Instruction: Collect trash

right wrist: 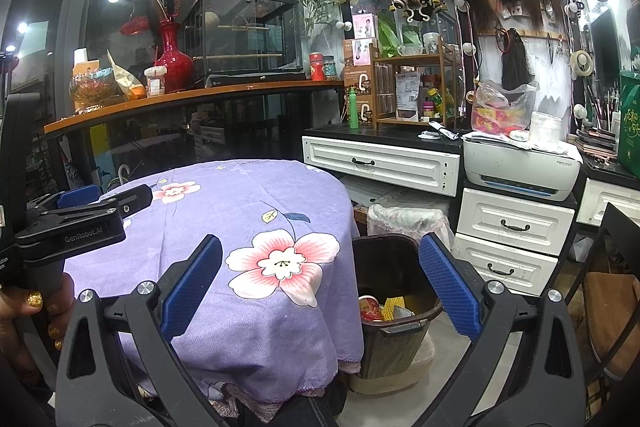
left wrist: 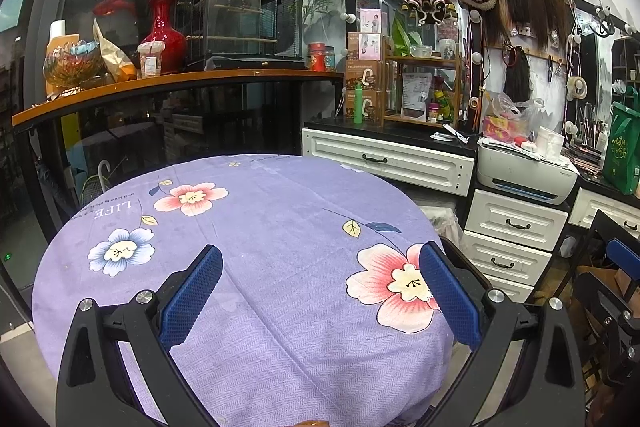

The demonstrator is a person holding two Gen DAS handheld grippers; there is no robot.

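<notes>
A round table under a purple flowered cloth (left wrist: 260, 247) fills the left wrist view, and I see no loose item on it. My left gripper (left wrist: 320, 251) hovers open above the cloth with nothing between its blue pads; it also shows at the left (right wrist: 120, 201), held by a hand. My right gripper (right wrist: 320, 241) stands open and empty over the table's right edge. Just beyond that edge, on the floor, sits a dark brown bin (right wrist: 400, 259). Inside the bin lie a red can (right wrist: 370, 309) and a yellow foam net (right wrist: 394, 307).
A second bin with a white lacy liner (right wrist: 404, 219) stands behind the brown one. White drawers (right wrist: 512, 227) and a printer (right wrist: 520, 163) line the right side. A dark chair (right wrist: 612, 267) is at far right. The counter with a red vase (left wrist: 164, 35) runs behind the table.
</notes>
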